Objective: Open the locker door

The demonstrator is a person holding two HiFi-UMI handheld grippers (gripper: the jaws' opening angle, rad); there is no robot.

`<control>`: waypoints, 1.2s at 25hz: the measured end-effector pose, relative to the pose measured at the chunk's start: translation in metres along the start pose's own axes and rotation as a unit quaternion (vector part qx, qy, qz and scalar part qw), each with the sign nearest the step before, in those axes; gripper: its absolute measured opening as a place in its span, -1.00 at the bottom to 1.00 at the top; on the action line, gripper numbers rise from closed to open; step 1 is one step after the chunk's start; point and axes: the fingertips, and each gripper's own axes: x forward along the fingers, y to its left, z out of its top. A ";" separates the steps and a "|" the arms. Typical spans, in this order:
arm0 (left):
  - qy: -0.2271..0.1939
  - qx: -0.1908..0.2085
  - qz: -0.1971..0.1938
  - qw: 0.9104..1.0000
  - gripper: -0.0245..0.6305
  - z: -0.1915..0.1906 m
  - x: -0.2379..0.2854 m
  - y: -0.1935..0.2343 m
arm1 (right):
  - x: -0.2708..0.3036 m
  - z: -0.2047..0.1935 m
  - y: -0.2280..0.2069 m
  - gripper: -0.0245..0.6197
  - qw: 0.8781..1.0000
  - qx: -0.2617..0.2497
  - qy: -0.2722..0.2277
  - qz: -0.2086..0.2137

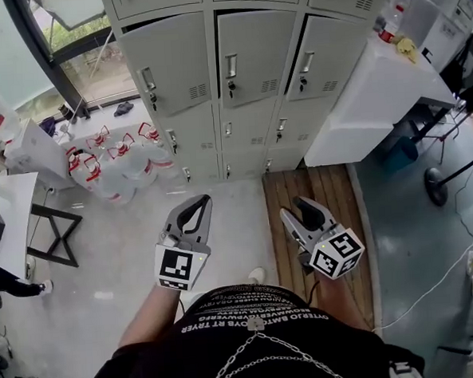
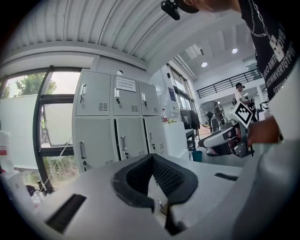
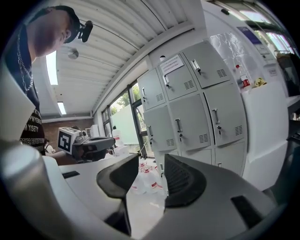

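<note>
A bank of grey lockers [image 1: 248,56] stands ahead with every door in view shut, each with a silver handle [image 1: 231,65] and a key lock. Both grippers are held close to my body, well short of the lockers. The tips of my left gripper [image 1: 199,202] meet and hold nothing. My right gripper [image 1: 297,207] is open, also with nothing in it. In the left gripper view the dark pads of the left gripper [image 2: 152,158] close to a point before the lockers [image 2: 117,117]. In the right gripper view a gap shows between the pads of the right gripper [image 3: 151,161], with the lockers [image 3: 192,108] beyond.
Several large water bottles [image 1: 119,163] sit on the floor left of the lockers. A white counter [image 1: 375,96] juts out at the right, beside a wooden platform [image 1: 317,195]. A white desk [image 1: 14,214] stands at far left. Cables and a stand base [image 1: 436,186] lie at right.
</note>
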 end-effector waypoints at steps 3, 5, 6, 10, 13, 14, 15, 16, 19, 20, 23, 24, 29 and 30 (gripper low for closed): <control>-0.006 0.004 0.009 1.000 -0.92 0.012 0.026 -0.005 | -0.001 0.009 -0.030 -0.43 1.000 0.001 -0.004 0.006; -0.011 0.004 0.013 1.000 -0.92 0.019 0.040 -0.012 | -0.005 0.015 -0.047 -0.42 1.000 0.002 -0.007 0.011; -0.013 0.004 0.015 1.000 -0.92 0.023 0.047 -0.015 | -0.007 0.018 -0.055 -0.42 1.000 0.001 -0.009 0.014; -0.016 0.003 0.018 1.000 -0.92 0.031 0.065 -0.028 | -0.012 0.024 -0.081 -0.42 1.000 0.002 -0.011 0.022; -0.002 -0.002 0.019 1.000 -0.92 0.023 0.067 -0.036 | -0.013 0.023 -0.090 -0.42 0.999 0.010 -0.011 0.032; 0.005 -0.004 0.021 1.000 -0.92 0.019 0.066 -0.036 | -0.013 0.022 -0.092 -0.42 0.999 0.012 -0.009 0.034; 0.014 -0.007 0.025 1.000 -0.92 0.014 0.065 -0.036 | -0.012 0.020 -0.095 -0.42 0.999 0.015 -0.007 0.036; 0.024 -0.010 0.029 0.999 -0.92 0.009 0.065 -0.035 | -0.010 0.018 -0.096 -0.42 0.999 0.018 -0.004 0.038; 0.028 -0.018 0.040 0.999 -0.92 0.006 0.064 -0.029 | -0.002 0.013 -0.097 -0.42 0.998 0.025 0.007 0.049; 0.027 -0.018 0.041 0.999 -0.92 0.007 0.064 -0.026 | 0.001 0.011 -0.096 -0.42 0.998 0.025 0.010 0.052; 0.030 -0.016 0.039 0.999 -0.92 0.005 0.072 -0.019 | 0.009 0.010 -0.096 -0.42 0.998 0.024 0.012 0.056; 0.029 -0.016 0.035 0.999 -0.92 0.005 0.077 -0.018 | 0.011 0.010 -0.099 -0.42 0.998 0.025 0.011 0.054; 0.023 -0.020 0.014 0.999 -0.92 0.003 0.102 -0.013 | 0.023 0.007 -0.115 -0.42 0.999 0.035 0.018 0.035; 0.024 -0.023 0.011 0.999 -0.92 0.000 0.106 -0.010 | 0.027 0.007 -0.117 -0.42 0.999 0.035 0.020 0.033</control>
